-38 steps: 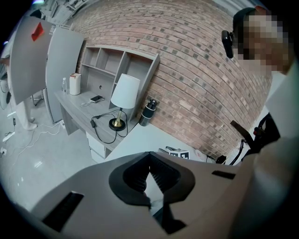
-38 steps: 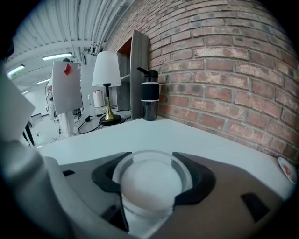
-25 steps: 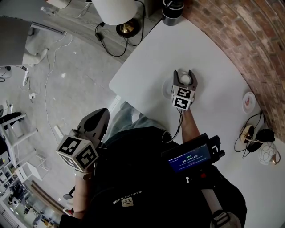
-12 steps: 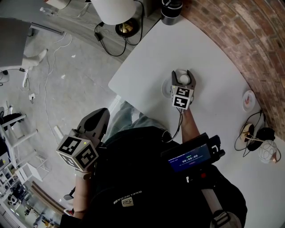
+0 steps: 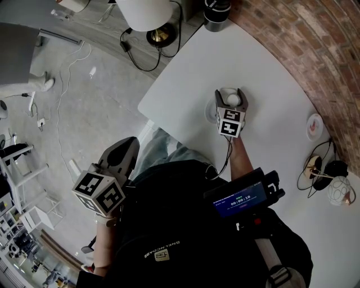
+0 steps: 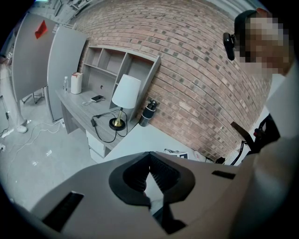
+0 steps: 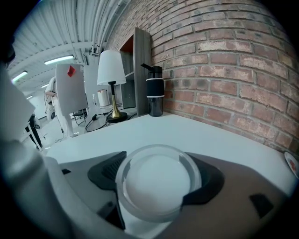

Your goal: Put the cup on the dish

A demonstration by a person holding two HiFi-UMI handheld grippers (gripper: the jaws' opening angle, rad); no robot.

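The big white desk (image 5: 270, 73) is carrying everything. Over it, not far from the edge closest to the person, the right tongs (image 5: 232, 91) are hanging with one jaw on each side of the cup (image 5: 233, 100). Those jaws have just been opening. Now they are standing wide and not squeezing the cup at all. I think the cup is being let go, so the job is looking almost done. The tongs only need to be backing away without bumping it. The left tongs (image 5: 130, 142) are hanging off the desk, over the floor, closed tight with nothing in them.

Now the things that hold stuff. A black flask (image 5: 216, 12) is standing at the far corner of the desk by the brick wall, and I cannot see inside it. The dish (image 5: 208, 114) is peeking out beside the right tongs, and the cup seems to be sitting on it. The clear cup is looking white inside, and I cannot tell if it is empty. A smaller dish (image 5: 314, 127) is lying at the brick-wall edge with something pink on it.
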